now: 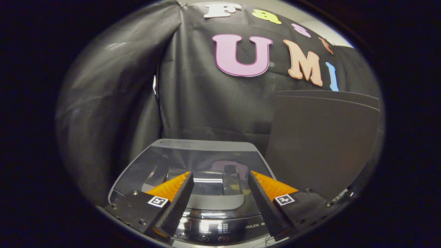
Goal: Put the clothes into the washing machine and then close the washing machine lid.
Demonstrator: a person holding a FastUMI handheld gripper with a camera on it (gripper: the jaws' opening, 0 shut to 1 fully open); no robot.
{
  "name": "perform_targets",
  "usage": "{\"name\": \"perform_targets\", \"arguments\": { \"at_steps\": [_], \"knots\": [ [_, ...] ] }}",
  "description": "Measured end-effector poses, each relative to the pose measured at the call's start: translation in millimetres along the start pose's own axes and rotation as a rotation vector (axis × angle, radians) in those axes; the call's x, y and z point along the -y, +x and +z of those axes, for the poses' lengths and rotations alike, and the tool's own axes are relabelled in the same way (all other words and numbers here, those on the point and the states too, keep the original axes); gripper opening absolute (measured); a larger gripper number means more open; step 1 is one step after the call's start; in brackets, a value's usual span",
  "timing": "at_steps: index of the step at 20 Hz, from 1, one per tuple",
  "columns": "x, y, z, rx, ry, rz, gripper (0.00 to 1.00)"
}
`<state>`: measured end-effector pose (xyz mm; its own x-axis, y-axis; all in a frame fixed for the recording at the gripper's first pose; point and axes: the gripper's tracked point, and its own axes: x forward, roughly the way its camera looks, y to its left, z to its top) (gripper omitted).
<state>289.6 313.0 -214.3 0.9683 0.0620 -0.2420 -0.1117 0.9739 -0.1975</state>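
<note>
I hold the hand-held gripper (220,179) wide and empty above the washer lid (206,162), lower centre. Lid looks down; task appears near complete.

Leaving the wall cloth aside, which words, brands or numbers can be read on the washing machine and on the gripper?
"AUX": brand print on the washing machine's control panel, beside one finger; whatever follows it is hidden.
Small print by the panel's buttons: too small to read.
Faint print on the strip behind the lid: blurred.
Square markers on the open gripper: patterns, no words.
</note>
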Motion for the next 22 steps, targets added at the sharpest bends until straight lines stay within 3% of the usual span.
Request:
{"name": "perform_targets", "arguments": {
  "at_steps": [9, 16, 22],
  "knots": [
    [17.0, -68.6, 1.7, -0.001, 0.107, 0.074, 0.97],
    [32.5, -121.0, 12.6, -0.023, 0.1, 0.133, 0.98],
    [35.8, -172.6, 44.9, 0.085, 0.044, 0.156, 0.98]
  ]
}}
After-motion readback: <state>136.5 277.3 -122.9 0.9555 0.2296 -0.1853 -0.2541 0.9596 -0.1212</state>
